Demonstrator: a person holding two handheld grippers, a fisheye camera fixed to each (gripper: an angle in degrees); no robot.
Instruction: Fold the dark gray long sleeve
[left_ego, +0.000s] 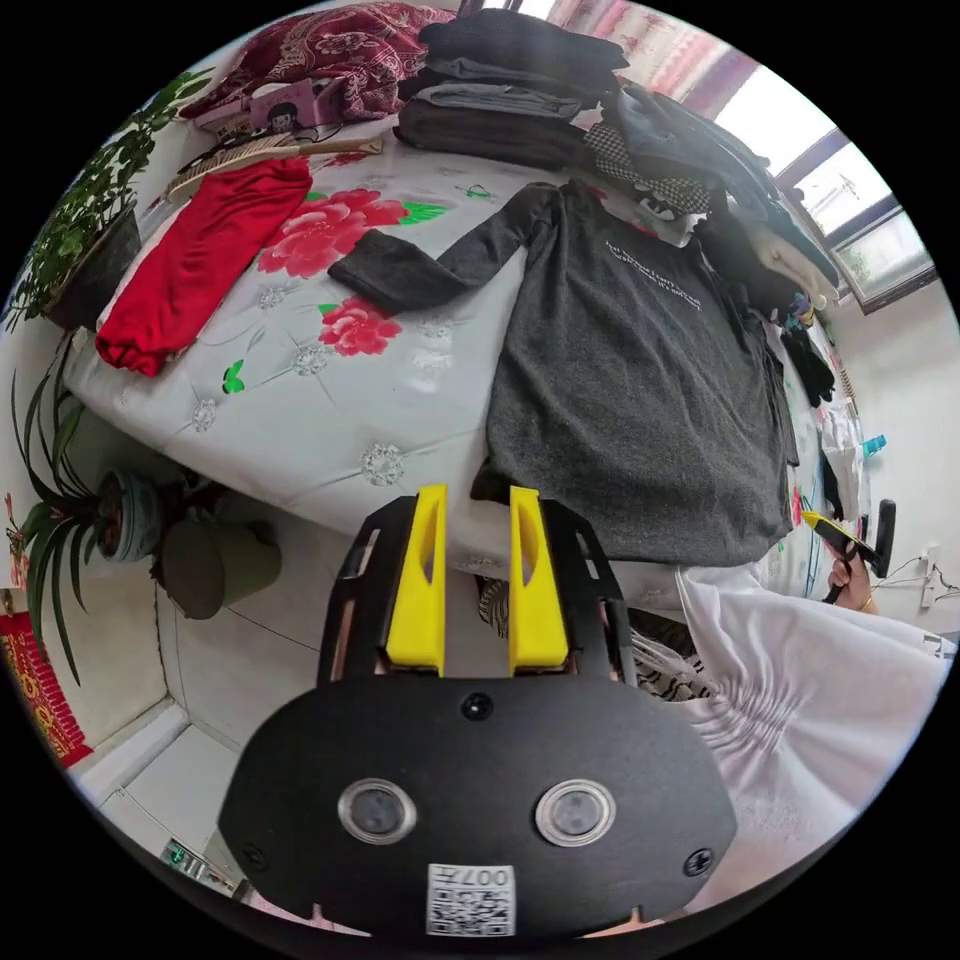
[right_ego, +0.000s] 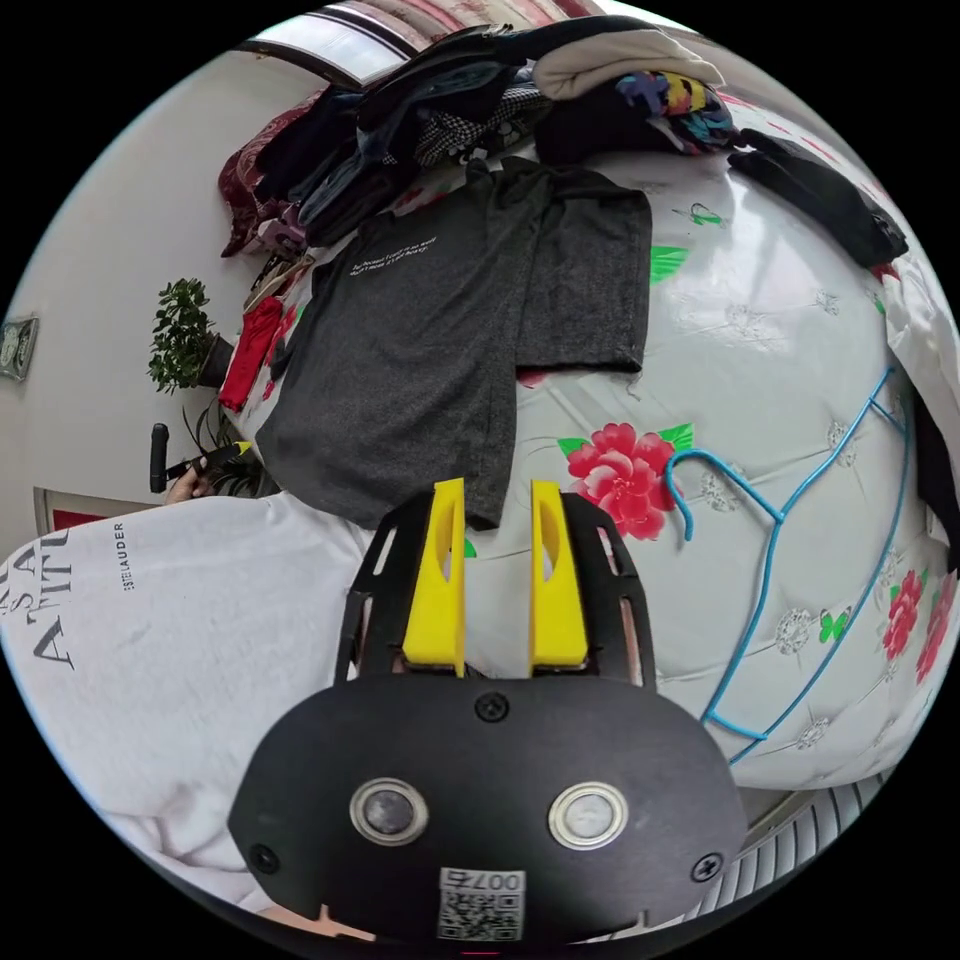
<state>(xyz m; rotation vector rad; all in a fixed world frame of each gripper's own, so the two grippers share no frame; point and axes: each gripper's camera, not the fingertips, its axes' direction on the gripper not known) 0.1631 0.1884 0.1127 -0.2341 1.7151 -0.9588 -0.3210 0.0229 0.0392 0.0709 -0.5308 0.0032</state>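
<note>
The dark gray long sleeve (left_ego: 640, 380) lies flat on the bed (left_ego: 300, 400), collar far, hem nearest, each gripper's jaws spread and empty just short of a hem corner, left gripper (left_ego: 478, 500) seemingly nearer.

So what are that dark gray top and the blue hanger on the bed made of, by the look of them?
The dark gray long sleeve looks like a soft knit, likely cotton jersey: matte, heathered, lying limp and flat. The blue hanger looks like thin coated wire, or possibly plastic: a slim, smooth, even-coloured line bent into a hook and triangle.
</note>
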